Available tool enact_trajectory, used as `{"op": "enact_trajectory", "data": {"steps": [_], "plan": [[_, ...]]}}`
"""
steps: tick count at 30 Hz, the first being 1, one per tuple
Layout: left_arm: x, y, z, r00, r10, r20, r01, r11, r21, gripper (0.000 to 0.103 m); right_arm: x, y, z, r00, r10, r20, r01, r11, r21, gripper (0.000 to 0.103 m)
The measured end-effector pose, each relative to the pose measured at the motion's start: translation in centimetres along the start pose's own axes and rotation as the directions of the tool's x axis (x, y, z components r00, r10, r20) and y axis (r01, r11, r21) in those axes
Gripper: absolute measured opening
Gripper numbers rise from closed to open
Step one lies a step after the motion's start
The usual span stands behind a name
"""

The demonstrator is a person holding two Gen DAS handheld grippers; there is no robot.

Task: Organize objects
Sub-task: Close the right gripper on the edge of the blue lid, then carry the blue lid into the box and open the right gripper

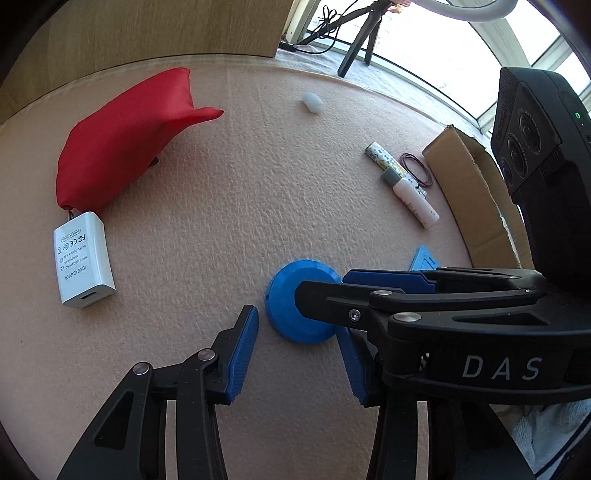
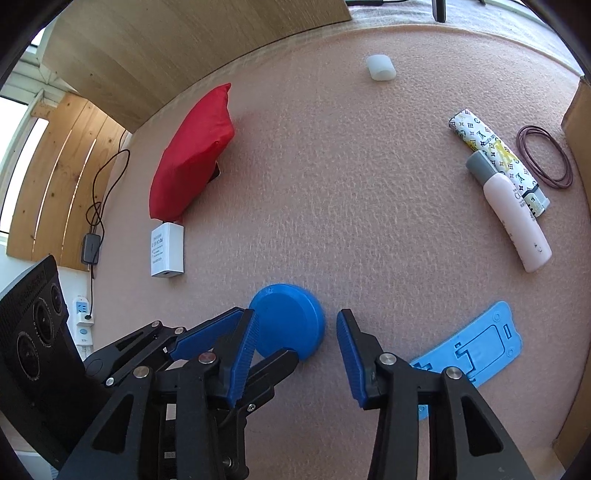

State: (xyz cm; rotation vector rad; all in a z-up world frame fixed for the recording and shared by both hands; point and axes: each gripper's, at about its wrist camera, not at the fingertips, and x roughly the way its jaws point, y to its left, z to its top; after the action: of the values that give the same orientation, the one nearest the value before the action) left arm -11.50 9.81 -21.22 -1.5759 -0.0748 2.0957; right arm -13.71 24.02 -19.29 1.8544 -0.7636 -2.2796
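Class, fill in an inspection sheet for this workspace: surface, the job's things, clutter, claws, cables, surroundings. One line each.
Surface: pink textured mat.
Job's things: blue disc, blue flat stand, white adapter, red pouch, pink bottle beside a patterned tube, rubber bands, small white piece.
Clutter: nothing seen.
Claws: left claw and right claw both open, near the disc.
Cables: black cable hanging off the mat's left side; more by the window.
Surroundings: cardboard box, wooden panel, tripod legs.
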Motion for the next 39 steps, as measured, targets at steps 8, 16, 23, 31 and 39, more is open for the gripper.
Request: {"op": "enact_trajectory", "data": {"steps": [8, 16, 23, 31, 39], "plan": [[0.1, -0.5, 0.0, 1.0, 0.006, 0.002, -0.006, 1.0, -0.002, 0.042, -0.3, -0.1, -0.2, 1.0, -0.002, 0.006, 0.002, 1.0, 0.007, 0.03], [-1.2, -2.8, 0.5, 0.999, 0.004, 0.034, -0.005, 1.0, 0.028, 0.04, -3.4, -0.8, -0.9, 0.998, 0.0, 0.068, -0.001, 1.0, 0.008, 0.03], [-2.7, -8.0, 1.5, 0.997, -0.037, 0.074, 0.029, 0.994, 0.104, 0.04, -9.0, -3.4, -2.6, 0.987, -0.018, 0.16, 0.011, 0.999, 0.042, 0.03], [-2.9, -16.6, 2.3, 0.99, -0.113, 0.085, 0.092, 0.97, 0.224, 0.04, -15.5, -8.4, -5.9, 0.961, -0.075, 0.267, 0.037, 0.989, 0.142, 0.03], [-1.1, -24.5, 2.9, 0.983, -0.177, 0.047, 0.153, 0.937, 0.315, 0.04, -20.3, -14.2, -8.8, 0.934, -0.142, 0.328, 0.062, 0.968, 0.242, 0.03]]}}
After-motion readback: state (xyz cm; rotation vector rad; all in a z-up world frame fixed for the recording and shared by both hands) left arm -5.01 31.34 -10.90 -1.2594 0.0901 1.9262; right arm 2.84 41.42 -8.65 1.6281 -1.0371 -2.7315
